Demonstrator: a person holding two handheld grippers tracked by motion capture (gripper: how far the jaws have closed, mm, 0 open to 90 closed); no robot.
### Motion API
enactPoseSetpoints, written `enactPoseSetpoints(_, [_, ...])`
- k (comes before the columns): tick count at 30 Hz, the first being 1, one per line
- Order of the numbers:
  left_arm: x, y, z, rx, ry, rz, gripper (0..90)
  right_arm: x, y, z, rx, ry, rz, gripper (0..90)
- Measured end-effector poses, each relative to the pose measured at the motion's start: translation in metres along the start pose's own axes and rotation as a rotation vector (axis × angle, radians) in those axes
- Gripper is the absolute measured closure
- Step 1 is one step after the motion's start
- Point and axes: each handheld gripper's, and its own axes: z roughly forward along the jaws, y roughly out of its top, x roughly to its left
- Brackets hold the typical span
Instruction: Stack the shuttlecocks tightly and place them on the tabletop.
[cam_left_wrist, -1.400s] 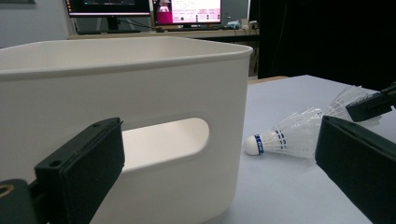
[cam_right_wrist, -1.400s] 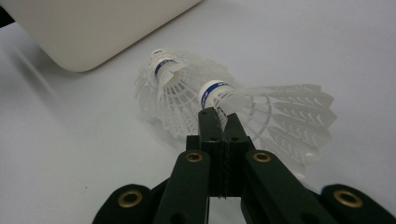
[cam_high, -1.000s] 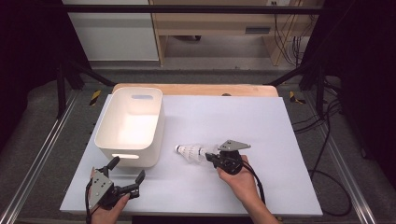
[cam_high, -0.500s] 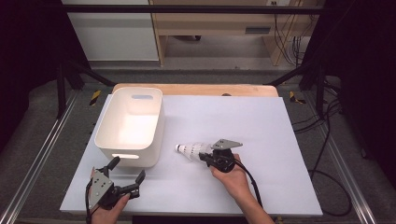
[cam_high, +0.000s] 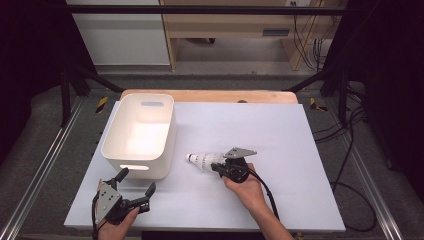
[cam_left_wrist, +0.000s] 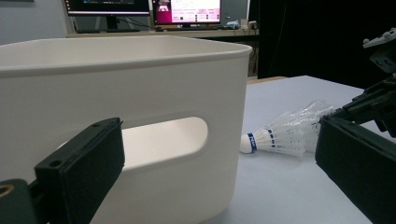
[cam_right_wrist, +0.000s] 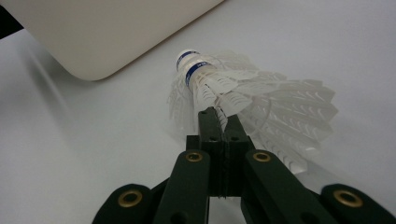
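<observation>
A white feathered shuttlecock (cam_high: 202, 160) with a blue-banded cork lies on the white table (cam_high: 280, 130), cork pointing at the bin. My right gripper (cam_high: 216, 167) is shut on its feather skirt. In the right gripper view the two jaws (cam_right_wrist: 218, 114) press together on a feather of the shuttlecock (cam_right_wrist: 261, 102). My left gripper (cam_high: 136, 181) stands open near the table's front left, just before the white bin (cam_high: 112, 132). In the left gripper view its jaws (cam_left_wrist: 219, 154) frame the bin's handle wall (cam_left_wrist: 140, 60), with the shuttlecock (cam_left_wrist: 285, 135) and the right gripper (cam_left_wrist: 373, 102) to the right.
The white bin has handle slots in its near and far walls and nothing visible inside. A wooden board edge (cam_high: 210, 95) runs along the table's far side. Metal rails and cables flank the table.
The right hand has edged slightly left with its gripper still shut on the shuttlecock. The left gripper has not moved.
</observation>
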Motion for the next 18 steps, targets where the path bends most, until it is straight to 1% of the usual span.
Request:
enactPoseSetpoints(5, [0.0001, -0.0001, 0.0002, -0.001, -0.001, -0.003, 1.5, 0.0, 0.0, 0.0013, 0.009, -0.001, -0.003, 90.0])
enactPoseSetpoints(10, [0.0004, -0.0001, 0.0001, -0.001, -0.001, -0.004, 1.5, 0.0017, 0.0007, 0.0013, 0.02, -0.008, -0.018, 89.9])
enactPoseSetpoints(18, [0.0009, -0.0001, 0.0, -0.001, 0.001, -0.007, 1.5, 0.0034, 0.0016, 0.0008, 0.035, -0.028, -0.071, 88.8])
